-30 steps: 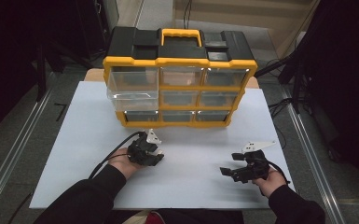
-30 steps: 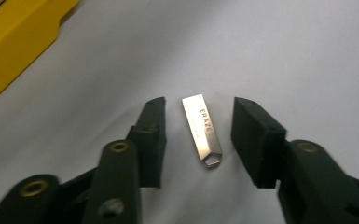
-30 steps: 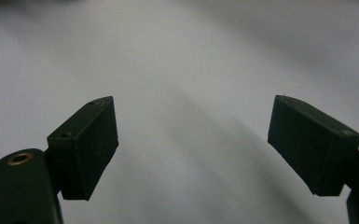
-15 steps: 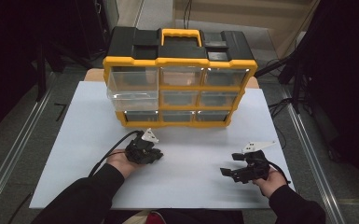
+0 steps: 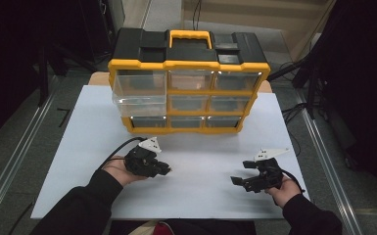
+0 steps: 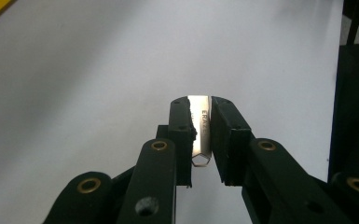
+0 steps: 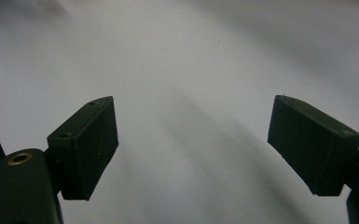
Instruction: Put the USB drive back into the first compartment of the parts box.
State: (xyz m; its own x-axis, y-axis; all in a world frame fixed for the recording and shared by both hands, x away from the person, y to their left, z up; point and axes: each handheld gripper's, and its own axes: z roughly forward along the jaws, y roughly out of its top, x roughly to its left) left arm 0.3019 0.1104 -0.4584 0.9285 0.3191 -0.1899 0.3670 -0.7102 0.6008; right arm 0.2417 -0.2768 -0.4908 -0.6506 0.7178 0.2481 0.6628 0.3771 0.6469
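Progress: early to middle stage, judged from the layout. Left gripper (image 6: 200,140) clamped on a small flat metal piece (image 6: 200,133), held upright between the jaws, bright face stamped with lettering that reads roughly "ERA", a small hexagonal cut-out at its lower end; exact kind of piece not clear. Pick-up therefore complete. Placement outstanding: piece not yet near the drawer organiser (image 5: 188,83), which stands ahead of the left gripper (image 5: 164,170) and slightly to its right, well apart across the white table sheet (image 5: 83,132). All visible drawers seated in the frame, except perhaps the large upper-left drawer (image 5: 139,90), seemingly drawn out a little; hard to tell. Destination drawer not evident.

Right gripper (image 7: 193,140) wide open, nothing between the jaws, bare white sheet beneath. Seen from above, right gripper (image 5: 240,180) low over the sheet, well apart from the left gripper and pointing roughly toward it; organiser ahead and to its left.

Remaining, by judgement: opening a drawer, carrying the piece forward, releasing it inside, closing the drawer.

Change against the earlier high views: very little. Left hand (image 5: 120,169) shifted slightly nearer the person and turned a touch; right hand (image 5: 284,188) in much the same spot; organiser unmoved.
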